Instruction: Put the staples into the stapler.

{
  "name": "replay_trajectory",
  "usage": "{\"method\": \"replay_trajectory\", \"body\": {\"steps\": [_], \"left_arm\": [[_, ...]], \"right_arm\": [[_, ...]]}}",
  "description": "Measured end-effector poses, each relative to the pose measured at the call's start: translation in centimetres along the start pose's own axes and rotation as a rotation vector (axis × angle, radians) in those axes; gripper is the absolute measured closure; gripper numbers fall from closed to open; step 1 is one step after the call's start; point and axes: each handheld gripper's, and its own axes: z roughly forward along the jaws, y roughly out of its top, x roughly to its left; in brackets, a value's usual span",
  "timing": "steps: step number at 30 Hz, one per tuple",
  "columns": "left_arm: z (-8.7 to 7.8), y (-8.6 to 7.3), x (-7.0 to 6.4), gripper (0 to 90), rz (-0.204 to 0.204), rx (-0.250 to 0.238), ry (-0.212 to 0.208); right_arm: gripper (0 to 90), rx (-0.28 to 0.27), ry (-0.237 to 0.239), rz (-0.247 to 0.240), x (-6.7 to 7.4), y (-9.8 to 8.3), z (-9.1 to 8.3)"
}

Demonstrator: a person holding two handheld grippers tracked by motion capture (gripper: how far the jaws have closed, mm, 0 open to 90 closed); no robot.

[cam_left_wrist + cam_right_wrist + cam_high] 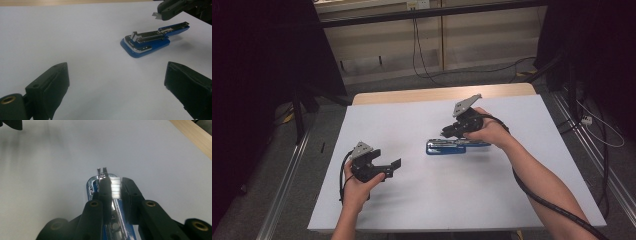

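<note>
A blue stapler (452, 146) lies opened on the white table, its chrome staple channel (147, 37) exposed. My right gripper (446, 131) hovers just above it, pointing down and to the left. In the right gripper view, my right gripper (115, 185) is shut on a short silvery strip of staples (115, 188), directly over the stapler's chrome front end (93, 185). The strip (157, 15) also sticks out of those jaws in the left gripper view. My left gripper (394, 167) rests at the table's left, open and holding nothing, facing the stapler (150, 42) from a distance.
The white table top (437, 200) has a wooden strip (412, 95) along its far edge. Black cables trail from both grippers, one along the right forearm (537, 195). Metal floor rails (287, 175) and dark curtains flank the table.
</note>
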Motion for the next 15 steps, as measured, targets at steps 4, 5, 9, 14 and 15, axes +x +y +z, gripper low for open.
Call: {"method": "replay_trajectory", "body": {"steps": [4, 5, 9, 14, 15], "left_arm": [[0.03, 0.00, -0.03, 6.2, 0.000, -0.002, 0.000], [0.05, -0.01, -0.04, 6.2, 0.002, 0.000, 0.001], [0.05, -0.01, -0.04, 6.2, 0.002, 0.001, 0.001], [0.04, -0.01, -0.06, 6.2, 0.002, 0.001, 0.002], [0.04, 0.00, -0.07, 6.2, 0.003, 0.003, 0.002]], "right_arm": [[78.9, 0.003, 0.008, -0.006, -0.05, 0.04, 0.17], [78.9, 0.003, 0.010, -0.007, -0.04, 0.04, 0.21], [78.9, 0.006, 0.015, -0.012, -0.03, 0.09, 0.38], [78.9, 0.008, 0.026, -0.021, -0.09, 0.09, 0.64], [78.9, 0.012, 0.027, -0.024, -0.08, 0.11, 0.71]]}}
